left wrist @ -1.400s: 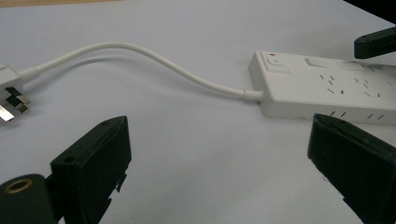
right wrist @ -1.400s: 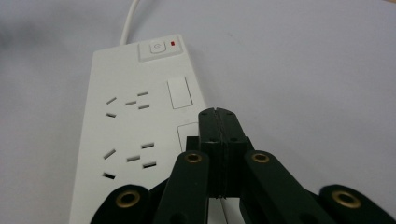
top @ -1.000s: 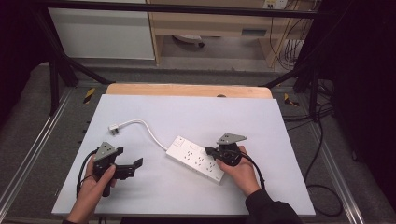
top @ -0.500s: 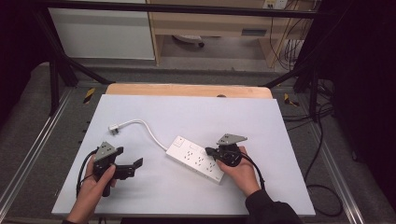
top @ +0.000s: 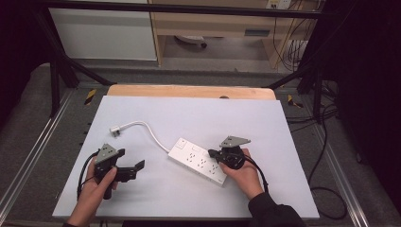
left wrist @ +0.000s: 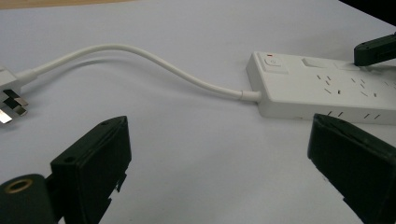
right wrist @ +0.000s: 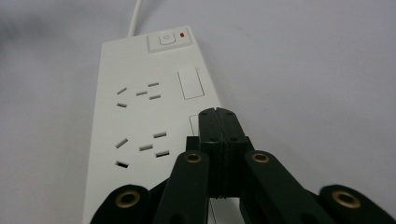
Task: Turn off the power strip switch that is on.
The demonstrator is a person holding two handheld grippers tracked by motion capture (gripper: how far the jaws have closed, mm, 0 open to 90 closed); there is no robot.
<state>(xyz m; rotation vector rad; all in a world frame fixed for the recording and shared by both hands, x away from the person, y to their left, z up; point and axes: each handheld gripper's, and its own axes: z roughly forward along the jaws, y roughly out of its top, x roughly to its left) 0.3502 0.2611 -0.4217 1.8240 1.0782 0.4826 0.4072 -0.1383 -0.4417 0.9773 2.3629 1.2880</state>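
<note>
A white power strip [top: 197, 161] lies slantwise on the white tabletop [top: 189, 113]. Its cable [top: 150, 132] curves left to a plug [top: 116, 130]. My right gripper [top: 211, 153] is shut, its closed tips over the strip's right half. In the right gripper view the jaws [right wrist: 218, 116] meet above a rectangular panel on the power strip [right wrist: 135, 121], beyond the sockets' rows; the switch [right wrist: 164, 39] with a red light sits at the far end. My left gripper [top: 129, 160] stands open left of the strip, empty. In the left gripper view the strip [left wrist: 317, 88], cable [left wrist: 163, 65] and plug [left wrist: 9, 100] lie ahead.
A wooden strip [top: 189, 91] borders the table's far edge. Metal frame rails [top: 28, 156] run along both sides. Black cables [top: 326, 198] trail on the floor at the right. A white cabinet [top: 101, 28] stands behind the table.
</note>
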